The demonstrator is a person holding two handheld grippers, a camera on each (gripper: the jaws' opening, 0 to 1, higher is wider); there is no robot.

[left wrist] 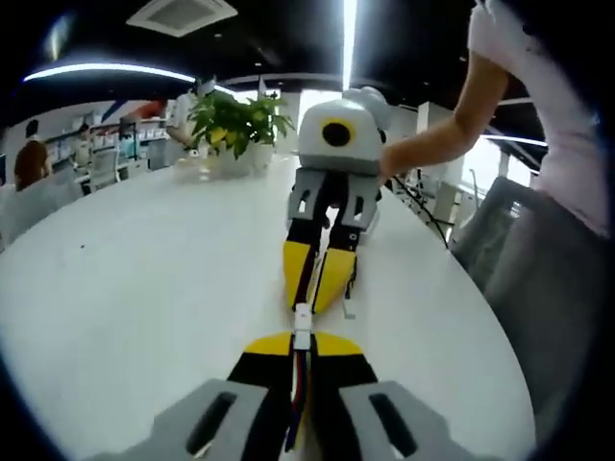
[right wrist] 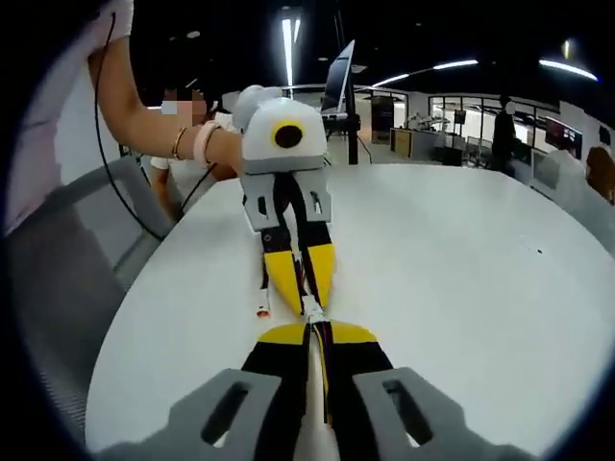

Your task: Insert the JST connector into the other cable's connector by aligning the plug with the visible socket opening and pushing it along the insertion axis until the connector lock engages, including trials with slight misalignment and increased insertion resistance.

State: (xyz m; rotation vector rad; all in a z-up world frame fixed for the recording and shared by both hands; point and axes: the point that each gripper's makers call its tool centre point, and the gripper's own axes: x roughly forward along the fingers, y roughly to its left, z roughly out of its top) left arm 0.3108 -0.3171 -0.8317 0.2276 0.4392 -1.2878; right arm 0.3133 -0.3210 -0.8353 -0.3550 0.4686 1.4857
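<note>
The two tongs faced each other nose to nose above the white bench, near its curved edge on the person's side. The left tongs were clamped together on a cable whose white plug stuck out ahead of the tips. The right tongs were likewise pinched shut on the other cable, its socket at their tips. Plug and socket seemed to lie on one line, touching or all but touching; I could not tell whether the lock had caught. Judging by that, the push had to run straight along the cables' long axis, each hand equally near. A small loose piece lay on the bench beside them. A potted plant stood at the far edge, with office desks and strip lights beyond.
</note>
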